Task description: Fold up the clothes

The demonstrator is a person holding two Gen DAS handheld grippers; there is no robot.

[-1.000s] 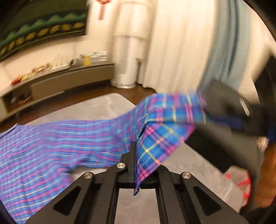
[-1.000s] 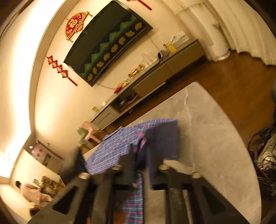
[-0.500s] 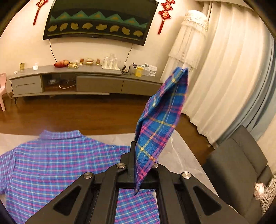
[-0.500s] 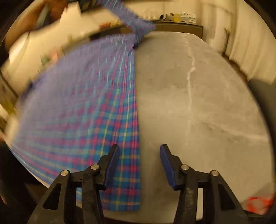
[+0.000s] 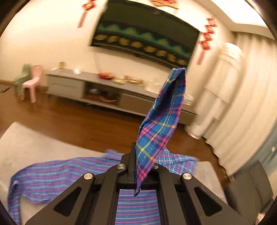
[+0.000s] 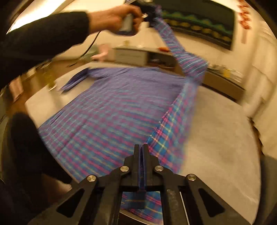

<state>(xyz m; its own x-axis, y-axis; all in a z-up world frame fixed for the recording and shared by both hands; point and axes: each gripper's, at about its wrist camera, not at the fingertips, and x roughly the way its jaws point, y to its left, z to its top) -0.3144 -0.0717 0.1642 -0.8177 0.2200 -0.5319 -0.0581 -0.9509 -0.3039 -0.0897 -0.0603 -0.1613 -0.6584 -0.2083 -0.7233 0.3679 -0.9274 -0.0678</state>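
A blue, pink and purple plaid shirt [image 6: 110, 110] lies spread on the grey table [image 6: 216, 131]. My left gripper [image 5: 136, 155] is shut on the cuff of the shirt's sleeve [image 5: 166, 110], which sticks up above the jaws. In the right wrist view the left gripper [image 6: 147, 10] is held high at the far side, with the sleeve [image 6: 183, 57] stretched up to it. My right gripper [image 6: 142, 150] is shut on the shirt's near right edge, low over the table. The rest of the shirt [image 5: 57, 176] lies below the left gripper.
The person's left arm in a black sleeve [image 6: 43, 38] reaches across above the table. A low grey TV cabinet [image 5: 97, 93] stands behind, with a pink chair [image 5: 32, 81] at left. A dark sofa [image 5: 249, 190] is at the table's right. White curtains [image 5: 242, 97] hang at right.
My right gripper has closed on the shirt's edge; it was open over the table half a second ago. My left gripper has swung left and higher with the sleeve cuff.
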